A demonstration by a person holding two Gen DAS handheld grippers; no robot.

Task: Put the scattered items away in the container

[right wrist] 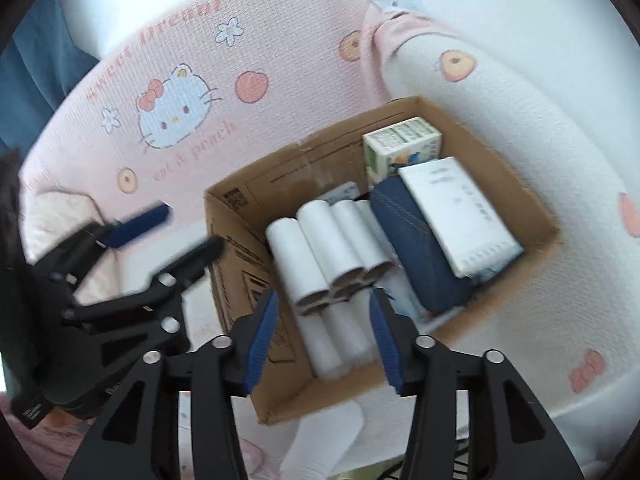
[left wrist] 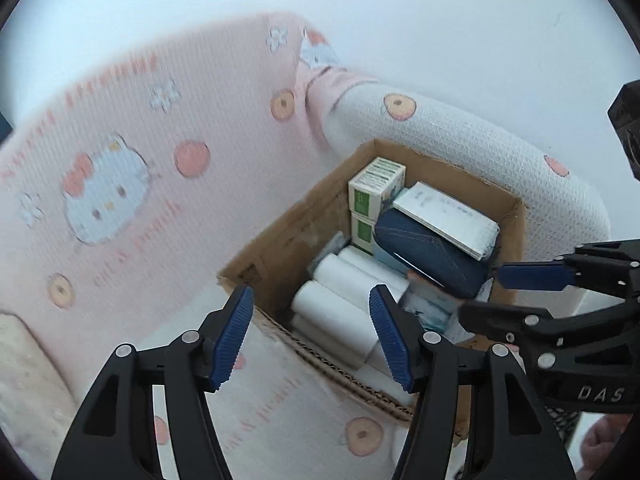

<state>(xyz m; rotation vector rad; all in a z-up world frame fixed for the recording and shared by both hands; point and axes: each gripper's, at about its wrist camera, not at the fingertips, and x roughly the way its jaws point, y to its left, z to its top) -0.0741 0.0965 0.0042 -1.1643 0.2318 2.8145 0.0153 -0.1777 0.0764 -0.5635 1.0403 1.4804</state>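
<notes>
Left gripper (left wrist: 312, 338): jaws wide apart, holding nothing.
Right gripper (right wrist: 322, 344): jaws apart, holding nothing.
Cardboard box (right wrist: 240, 216): on the pink cover (right wrist: 280, 32); white rolls (right wrist: 316, 240), blue pouch (right wrist: 416, 248) inside.

A plain white wall (left wrist: 400, 8) is rising behind everything, lit evenly by soft, cool light. A pink quilted cover (right wrist: 280, 32) printed with cartoon cats, peaches and flowers is draping over the furniture, and a white quilted cover (right wrist: 540, 128) is lying just beside it.
</notes>
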